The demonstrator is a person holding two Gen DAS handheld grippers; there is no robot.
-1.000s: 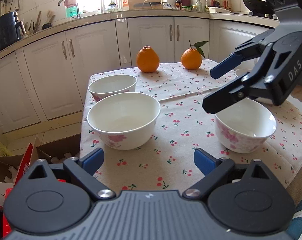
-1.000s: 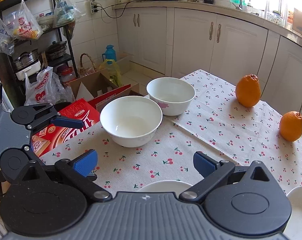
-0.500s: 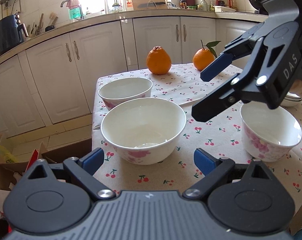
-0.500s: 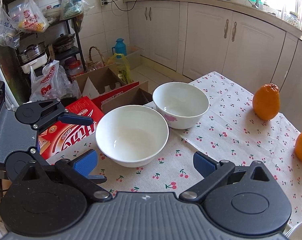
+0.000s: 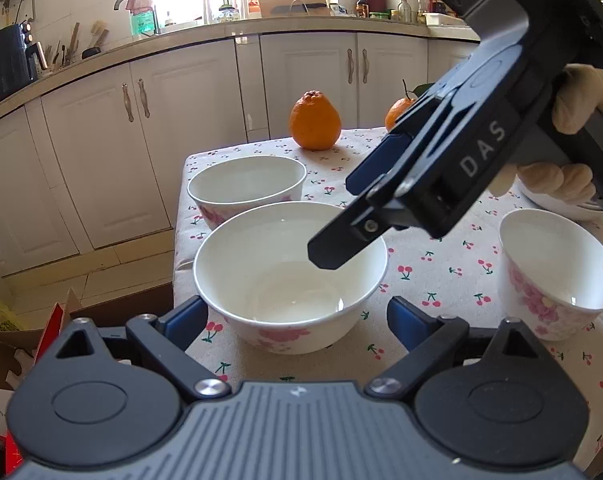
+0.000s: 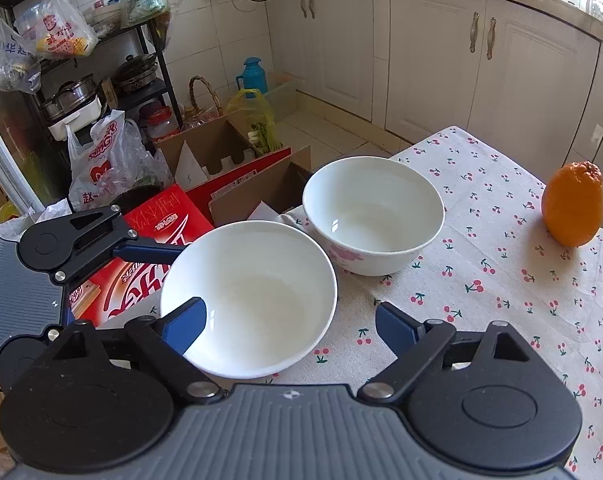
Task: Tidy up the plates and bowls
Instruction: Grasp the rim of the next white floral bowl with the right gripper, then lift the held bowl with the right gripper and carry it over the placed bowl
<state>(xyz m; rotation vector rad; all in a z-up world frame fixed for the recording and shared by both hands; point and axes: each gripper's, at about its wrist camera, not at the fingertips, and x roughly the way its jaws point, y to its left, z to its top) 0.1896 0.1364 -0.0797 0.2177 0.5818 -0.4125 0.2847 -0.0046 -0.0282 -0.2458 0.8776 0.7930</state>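
The left tool [image 5: 297, 314] stands wide open at the bottom of the left wrist view, and the large white ceramic bowl with pink flowers [image 5: 291, 276] sits between its two blue pads; the pads do not press on the bowl's wall. The right tool [image 6: 289, 324] is also open. Its jaws have just been closing a little, and the rim of the same large bowl [image 6: 248, 300] lies between them: the left blue pad [image 6: 185, 330] is over the inside of the bowl, the right pad is outside on the cloth, and neither one grips. In the left wrist view the right tool comes in from the upper right, carried by a hand in a cream glove [image 5: 581, 98], and its black finger hangs over the right side of the bowl.

A second white bowl with pink flowers [image 6: 373, 214] stands just behind the large one, near the desk's edge. A smaller white cup-like bowl [image 5: 557, 272] stands at the right of the frame, well apart. All of them are on the desk with a beige cloth printed with cherries [image 5: 433, 280]. Two oranges [image 5: 314, 120] rest at the far side of the desk
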